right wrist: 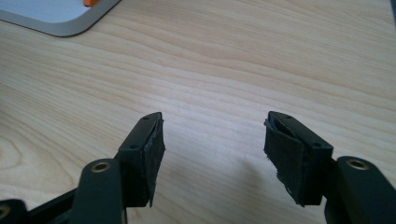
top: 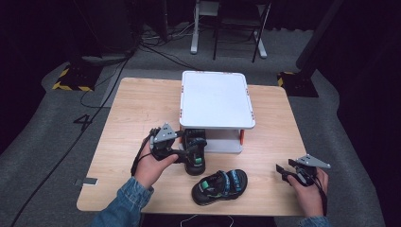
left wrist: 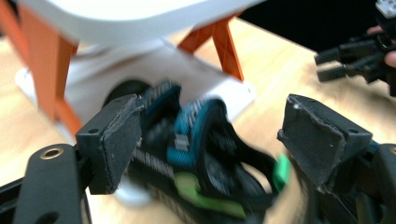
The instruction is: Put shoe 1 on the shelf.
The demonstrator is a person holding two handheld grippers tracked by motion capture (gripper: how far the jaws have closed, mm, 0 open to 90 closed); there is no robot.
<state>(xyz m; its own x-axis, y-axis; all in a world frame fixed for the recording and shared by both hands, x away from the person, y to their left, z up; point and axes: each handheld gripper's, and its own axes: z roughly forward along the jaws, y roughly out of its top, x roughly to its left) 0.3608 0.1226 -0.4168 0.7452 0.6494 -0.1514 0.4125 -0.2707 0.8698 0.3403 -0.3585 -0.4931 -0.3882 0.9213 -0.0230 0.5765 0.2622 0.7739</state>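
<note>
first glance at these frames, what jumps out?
The white two-tier shelf with orange legs stands at the middle of the wooden table. At its front edge, the left gripper has its jaws wide apart around a black sandal with teal and green straps, partly on the lower tier. A matching second sandal lies on the table nearer the person, and the right gripper sits open over bare wood at the right.

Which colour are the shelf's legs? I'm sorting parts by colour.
Orange legs under the white shelf, best in the left gripper view.
</note>
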